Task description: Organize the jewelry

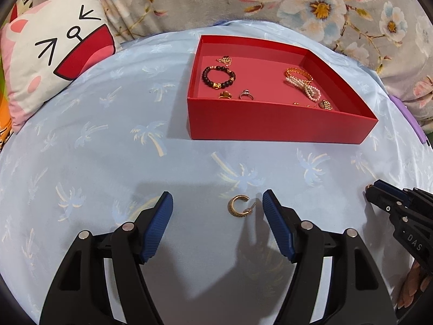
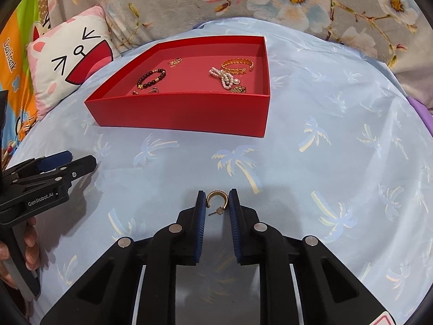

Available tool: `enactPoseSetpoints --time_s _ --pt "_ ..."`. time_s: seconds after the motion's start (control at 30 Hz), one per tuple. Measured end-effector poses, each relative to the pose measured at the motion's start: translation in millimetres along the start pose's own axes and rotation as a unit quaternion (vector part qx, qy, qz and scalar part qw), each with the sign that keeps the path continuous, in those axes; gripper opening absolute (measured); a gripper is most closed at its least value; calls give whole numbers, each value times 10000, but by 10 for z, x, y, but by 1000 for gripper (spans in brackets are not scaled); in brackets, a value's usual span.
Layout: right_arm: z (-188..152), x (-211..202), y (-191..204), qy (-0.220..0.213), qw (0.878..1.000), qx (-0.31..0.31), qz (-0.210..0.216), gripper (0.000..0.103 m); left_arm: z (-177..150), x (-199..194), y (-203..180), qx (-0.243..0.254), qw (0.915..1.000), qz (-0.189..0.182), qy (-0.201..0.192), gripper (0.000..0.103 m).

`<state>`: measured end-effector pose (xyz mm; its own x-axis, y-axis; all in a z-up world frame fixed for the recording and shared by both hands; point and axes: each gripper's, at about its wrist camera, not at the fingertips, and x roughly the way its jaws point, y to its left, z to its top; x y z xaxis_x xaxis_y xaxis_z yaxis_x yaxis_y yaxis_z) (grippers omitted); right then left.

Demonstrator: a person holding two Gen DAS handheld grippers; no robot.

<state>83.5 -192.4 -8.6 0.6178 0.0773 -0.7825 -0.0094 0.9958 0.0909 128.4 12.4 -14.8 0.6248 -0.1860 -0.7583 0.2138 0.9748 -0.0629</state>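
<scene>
Jewelry split across 2 spots: 1 small gold C-shaped hoop earring (image 1: pixel 238 206) lying on light blue palm-print cloth (image 1: pixel 94 140), between wide-open blue pads of left gripper (image 1: pixel 217 205), untouched. Second gold hoop earring with post (image 2: pixel 215 200) pinched between nearly closed blue pads of right gripper (image 2: pixel 216 199), low over same cloth. Beyond both, shallow red cardboard box (image 1: pixel 273 126) holding dark beaded bracelet (image 1: pixel 218 77), gold chain bangle (image 1: pixel 299 74), white pearl strand (image 1: pixel 307 88), silver ring (image 1: pixel 246 94) and a few smaller gold pieces. White cartoon-face cushion (image 1: pixel 54 54) at far left, floral fabric (image 1: pixel 311 2) behind.
</scene>
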Motion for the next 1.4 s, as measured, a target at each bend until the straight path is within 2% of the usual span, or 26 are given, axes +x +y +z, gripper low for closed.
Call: enactPoseSetpoints --time_s 0.1,0.17,0.4,0.53,0.57,0.77,1.4 --pt "-1 0 1 1 10000 12 12 16 -6 -7 -36 103 9999 -34 -6 66" --pt "-1 2 1 0 10000 11 12 16 -12 -5 -64 172 9999 -16 0 60" --pt "-4 1 0 -3 10000 10 8 16 -17 -8 -115 287 9996 -36 -8 49" --pt "-10 -1 2 -7 10000 -15 -13 16 -18 -10 -126 323 9995 -3 -11 40" --pt "-9 -1 0 -7 10000 -20 -15 16 -20 -13 -126 323 9995 -2 -16 34" --pt "-11 -2 5 -7 10000 -11 -11 16 -18 -18 -116 306 9995 -42 -32 17" --pt "-41 -48 44 -37 9999 -61 82 16 -22 -29 -128 276 9995 -138 -44 17"
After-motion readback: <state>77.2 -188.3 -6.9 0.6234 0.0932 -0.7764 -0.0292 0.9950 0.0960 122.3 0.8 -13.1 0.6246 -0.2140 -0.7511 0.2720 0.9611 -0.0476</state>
